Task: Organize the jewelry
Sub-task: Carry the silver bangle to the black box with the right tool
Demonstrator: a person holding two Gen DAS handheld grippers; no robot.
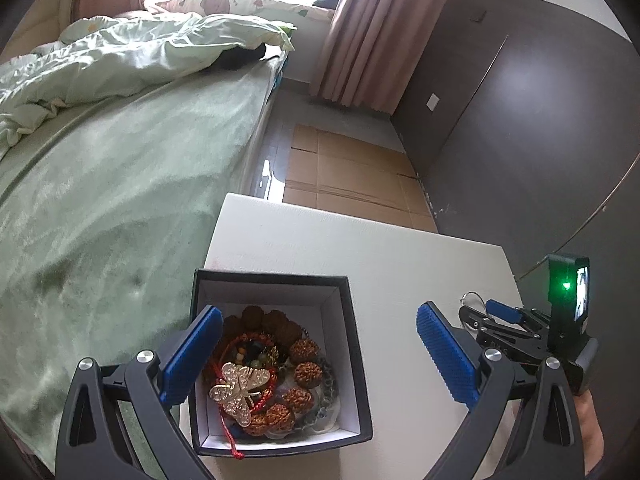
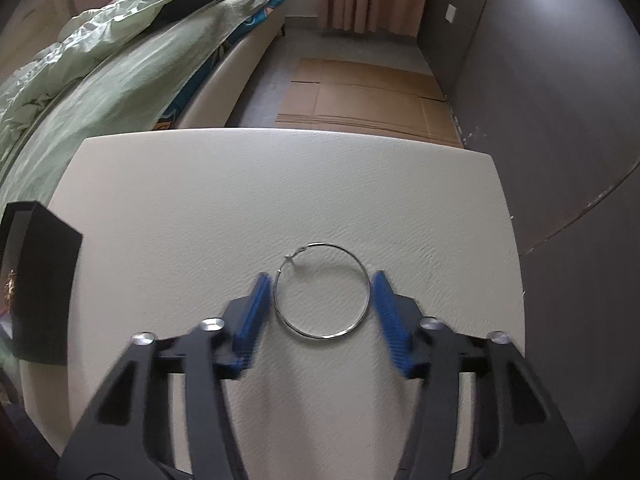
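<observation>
A black box (image 1: 358, 364) with a white lining stands on the white table (image 1: 360, 248). It holds a silver butterfly brooch (image 1: 240, 390), a bracelet of large brown seed beads (image 1: 305, 351), red cord and a chain. My left gripper (image 1: 320, 316) hovers open over the box, its left pad above the box's left wall. A thin silver hoop earring (image 2: 325, 336) lies flat on the table (image 2: 280, 184). My right gripper (image 2: 321, 278) straddles it, pads close on either side with narrow gaps. The right gripper (image 1: 500, 312) and hoop (image 1: 472, 298) also show in the left wrist view.
A bed with green bedding (image 1: 100, 200) runs along the table's left side. Flattened cardboard (image 1: 348, 172) lies on the floor beyond the table, with a dark wall (image 1: 520, 120) to the right. The black box (image 2: 40, 280) sits at the table's left edge.
</observation>
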